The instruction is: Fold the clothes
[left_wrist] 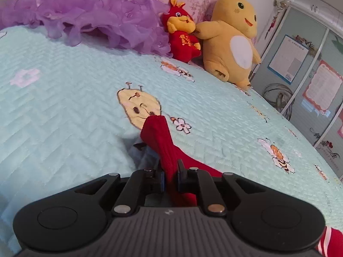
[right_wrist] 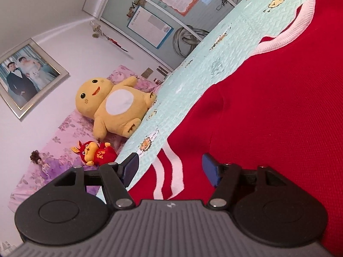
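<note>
A red knitted sweater [right_wrist: 268, 117] with a pale pink collar [right_wrist: 285, 36] lies spread on the light blue bedspread [right_wrist: 193, 75]. In the left wrist view, my left gripper [left_wrist: 170, 167] is shut on a ribbed red part of the sweater [left_wrist: 158, 137], which stands up in a narrow fold between the jaws. A white-striped red cuff [left_wrist: 330, 239] shows at the lower right corner. In the right wrist view, my right gripper [right_wrist: 170, 159] is open, with its jaws on either side of the white-striped sleeve cuff [right_wrist: 169, 171] and not pressing on it.
A yellow plush toy [left_wrist: 231, 38] and a small red plush toy [left_wrist: 182, 36] lean at the head of the bed, beside a purple frilly fabric heap [left_wrist: 96, 10]. A wardrobe with posters [left_wrist: 300, 64] stands past the bed's edge. Bare bedspread [left_wrist: 64, 107] stretches to the left.
</note>
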A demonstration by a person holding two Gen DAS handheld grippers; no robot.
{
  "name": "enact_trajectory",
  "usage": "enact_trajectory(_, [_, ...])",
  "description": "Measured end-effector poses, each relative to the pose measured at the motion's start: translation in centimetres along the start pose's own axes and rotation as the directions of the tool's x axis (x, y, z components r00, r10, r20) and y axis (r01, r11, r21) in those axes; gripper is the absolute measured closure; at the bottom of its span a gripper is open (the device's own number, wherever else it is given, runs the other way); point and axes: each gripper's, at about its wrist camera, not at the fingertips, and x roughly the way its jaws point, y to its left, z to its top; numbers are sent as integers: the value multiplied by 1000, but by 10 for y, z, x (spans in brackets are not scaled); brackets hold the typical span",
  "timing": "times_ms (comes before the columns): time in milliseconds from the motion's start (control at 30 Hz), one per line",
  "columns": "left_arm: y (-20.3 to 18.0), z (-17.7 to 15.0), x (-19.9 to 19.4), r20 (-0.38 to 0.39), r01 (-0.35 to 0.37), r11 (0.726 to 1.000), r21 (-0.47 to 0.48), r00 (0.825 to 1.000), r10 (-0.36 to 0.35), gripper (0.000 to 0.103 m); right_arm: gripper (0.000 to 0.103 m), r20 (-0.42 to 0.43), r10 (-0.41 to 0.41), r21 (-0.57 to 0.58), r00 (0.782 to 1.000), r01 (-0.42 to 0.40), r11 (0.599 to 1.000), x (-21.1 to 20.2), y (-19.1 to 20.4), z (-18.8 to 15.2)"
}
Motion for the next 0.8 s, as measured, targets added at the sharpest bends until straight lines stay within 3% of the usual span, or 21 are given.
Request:
enact_trajectory(133, [7,1,-10,23,-36,998,-50,999,37,83,38,-2,-3,-2,1000,3,1000,0,-1,0])
enact_trajectory(200, [3,2,-24,78,-104,993,-64,991,109,78,38,-2,-3,-3,1000,3,1000,0,-1,0])
enact_trajectory(267, [-2,1,-53,201,-221,973,-60,953,229,65,37,-6,-4,-11,1000,4,1000,2,0,1])
enact_trajectory(333, [-9,2,-80,278,-257,963,-74,922,268,62,36,-13,1,-27,1000,-1,1000,3,2,1])
enact_trajectory(400, [-23,2,-99,282,-152,987,-46,946,159,62,37,-8,16,-23,1000,-16,1000,1,2,2])
enact_trajectory(433, [-41,0,-103,259,-65,998,17,964,58,62,37,-2,27,-14,1000,-27,1000,-1,2,4])
enact_trajectory(467, [-64,-4,-103,214,34,994,105,975,-56,60,37,17,30,-10,999,-29,1000,-4,1,5])
enact_trajectory(500, [-91,-10,-100,142,143,971,191,975,-171,60,37,67,12,-15,998,-11,1000,-11,1,8])
enact_trajectory(533, [-119,-18,-95,50,258,930,261,959,-280,60,39,116,-6,-19,993,8,1000,-19,1,11])
enact_trajectory(567, [-149,-28,-89,-51,369,876,312,927,-372,60,42,166,-24,-22,986,28,999,-26,1,14])
enact_trajectory(600, [-179,-41,-80,-160,469,815,340,883,-441,60,43,215,-41,-24,976,47,999,-33,1,16])
enact_trajectory(667, [-238,-67,-63,-362,641,679,356,765,-532,59,48,298,-93,-15,950,102,995,-46,-1,21])
enact_trajectory(700, [-262,-83,-53,-420,682,639,355,727,-542,59,49,317,-118,5,941,123,992,-48,-4,22])
enact_trajectory(767, [-299,-114,-35,-489,718,596,359,689,-536,62,50,348,-165,47,923,158,986,-53,-10,25])
enact_trajectory(800, [-311,-127,-23,-509,722,586,368,684,-523,62,50,344,-176,66,922,163,984,-53,-13,26])
